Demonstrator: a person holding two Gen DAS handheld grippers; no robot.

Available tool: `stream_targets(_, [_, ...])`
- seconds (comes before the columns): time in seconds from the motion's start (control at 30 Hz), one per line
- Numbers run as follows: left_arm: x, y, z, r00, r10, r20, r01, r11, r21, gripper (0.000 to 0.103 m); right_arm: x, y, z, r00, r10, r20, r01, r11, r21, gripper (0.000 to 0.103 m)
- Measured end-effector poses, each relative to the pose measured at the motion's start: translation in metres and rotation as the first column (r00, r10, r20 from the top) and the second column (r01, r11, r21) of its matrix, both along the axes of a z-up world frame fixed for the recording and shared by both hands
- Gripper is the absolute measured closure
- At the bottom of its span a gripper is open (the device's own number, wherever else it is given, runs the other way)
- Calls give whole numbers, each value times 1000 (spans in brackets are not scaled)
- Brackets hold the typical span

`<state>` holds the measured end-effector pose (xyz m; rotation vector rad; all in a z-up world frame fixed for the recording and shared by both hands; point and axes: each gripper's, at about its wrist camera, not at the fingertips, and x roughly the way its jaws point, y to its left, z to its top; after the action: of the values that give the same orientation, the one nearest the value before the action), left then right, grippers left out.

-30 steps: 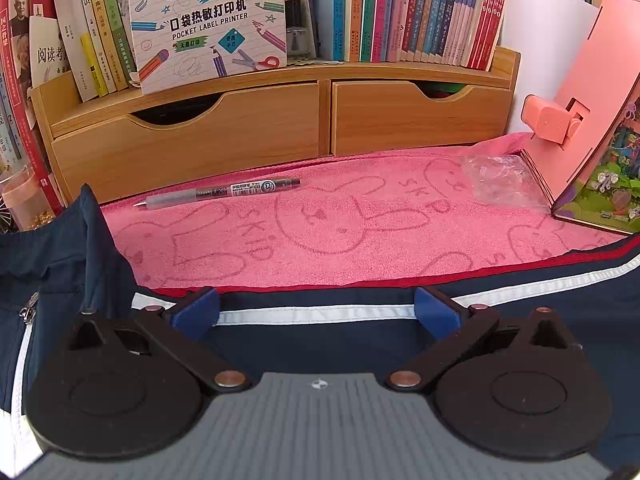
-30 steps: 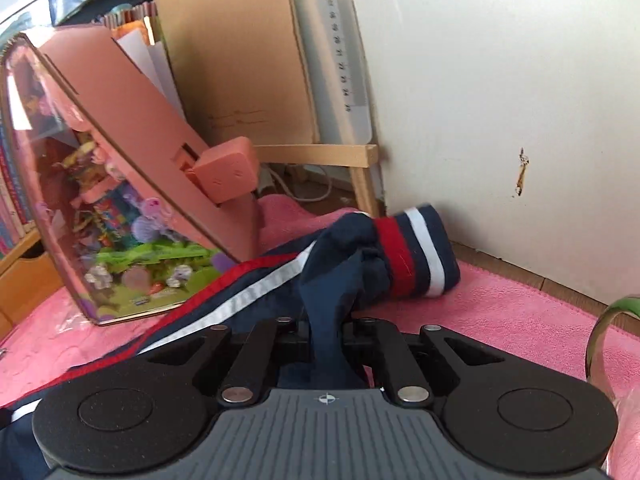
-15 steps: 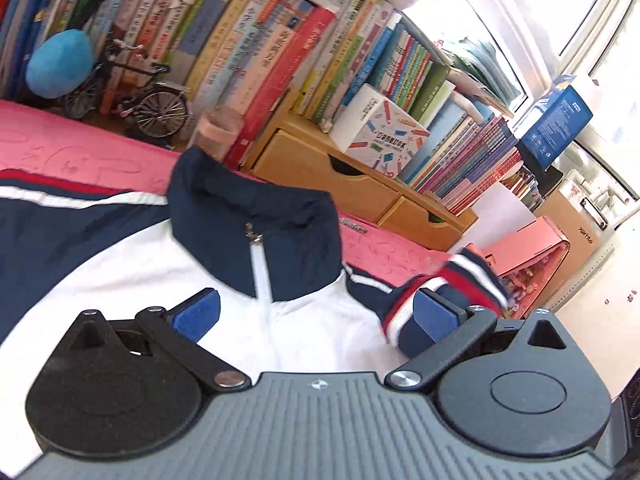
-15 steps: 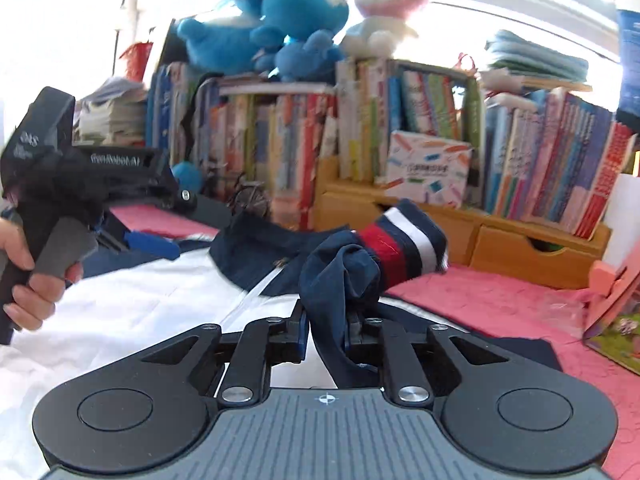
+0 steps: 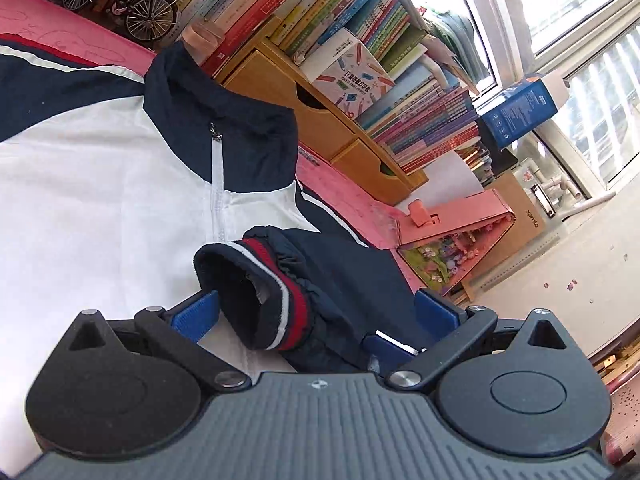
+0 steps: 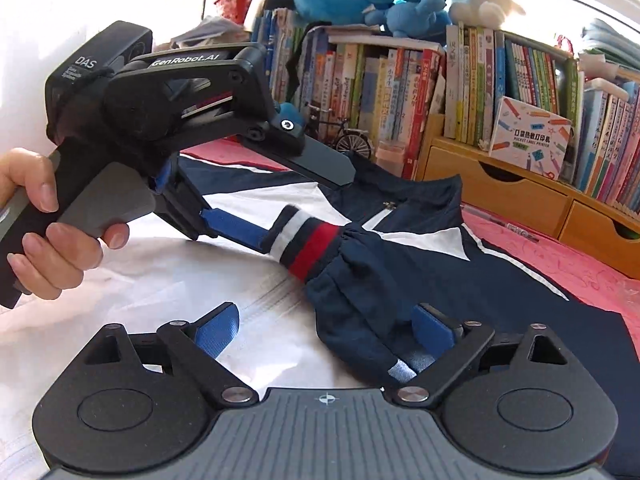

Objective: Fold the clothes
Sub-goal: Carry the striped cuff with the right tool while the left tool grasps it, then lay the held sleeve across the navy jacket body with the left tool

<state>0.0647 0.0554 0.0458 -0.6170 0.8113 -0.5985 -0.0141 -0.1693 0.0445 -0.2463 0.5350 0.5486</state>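
R gripper point(image 6: 326, 330) sits low over the jacket point(image 6: 120, 272), pointing slightly down; jaws have just been opening and now stand wide, released. Navy sleeve point(image 6: 360, 280) lies between the blue pads, slack, right pad point(image 6: 434, 330) just beside the fabric, left pad clear over white cloth. L gripper point(image 5: 316, 312) also spread wide, not clenched: cuff point(image 5: 264, 292) sits between its pads, near the left pad point(image 5: 196, 314), no squeeze seen. In right wrist view a hand point(image 6: 44, 232) wraps the L gripper's handle, tool tilted down twd the cuff, its lower blue finger point(image 6: 234, 226) touching the cuff's end or just short of it, can't tell which.

Room: white chest panel left of the sleeve is open and flat; pink towel point(image 6: 560, 260) shows bare strip on the right past the jacket edge. Behind, wooden drawer unit point(image 6: 500, 188) and books point(image 6: 384, 88) close off the far side; pink board stand point(image 5: 460, 216) near the jacket's right edge.

Jacket: lies front up on the towel, zipped, navy collar point(image 5: 240, 136) standing, white body, navy shoulders w/ white-red piping. Right sleeve folded in across the chest, cuff striped navy-white-red, opening gaping, elastic gathers behind it.
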Motion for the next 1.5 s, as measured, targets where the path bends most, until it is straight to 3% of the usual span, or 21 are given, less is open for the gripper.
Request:
stream_targets(0.2, [-1,-17,-12,998,56,27,-59,992,111,4,-3,6,-3,1000,14,-8,-14,999,-35,3])
stream_targets(0.23, [-2,-20,-12,997,71,37,-75,989,128,14,-4,6,-3,1000,14,-5,-15,999,-35,2])
stream_targets(0.27, [-2,-22,-13,995,85,45,-91,985,146,32,-5,4,-3,1000,11,1,-11,1000,-29,2])
stream_targets(0.3, [-2,-24,-13,994,99,48,-106,981,163,43,-8,0,-2,1000,-6,17,6,1000,-24,2])
stream_targets(0.37, [-2,-24,-12,989,136,54,-144,971,189,81,-14,-10,1,998,-45,51,46,999,-17,0])
stream_targets(0.47, [0,-13,-6,982,170,80,-181,970,164,91,-18,-34,1,983,-157,92,165,983,-84,0])
stream_targets(0.6, [4,1,11,963,219,155,-245,955,170,92,-16,-84,-3,938,-321,129,338,929,-148,0])
stream_targets(0.73, [7,15,25,940,265,215,-308,931,197,93,-5,-127,-11,874,-481,76,487,863,-137,0])
stream_targets(0.83, [9,30,30,927,284,244,-340,911,232,92,-3,-144,-18,845,-532,45,533,835,-137,0])
stream_targets(0.97, [12,55,30,906,326,270,-402,862,309,93,-2,-149,-25,843,-537,31,536,833,-138,0])
stream_targets(1.13, [21,88,17,891,390,231,-451,814,365,92,5,-145,-25,841,-539,31,538,831,-138,0])
stream_targets(1.2, [23,94,11,891,398,216,-452,813,367,92,4,-141,-23,859,-512,22,510,851,-125,0])
stream_targets(1.27, [24,95,5,893,400,204,-449,815,368,91,0,-134,-20,899,-438,10,437,894,-97,0])
stream_targets(1.37, [24,94,-1,896,396,200,-444,814,375,90,-4,-117,-16,938,-342,62,347,930,-120,0])
stream_targets(1.47, [24,94,-6,897,392,202,-441,813,380,90,6,-107,-19,916,-373,148,397,895,-206,0])
stream_targets(1.5, [24,94,-8,898,391,203,-440,813,382,90,12,-114,-20,889,-430,156,455,865,-213,0])
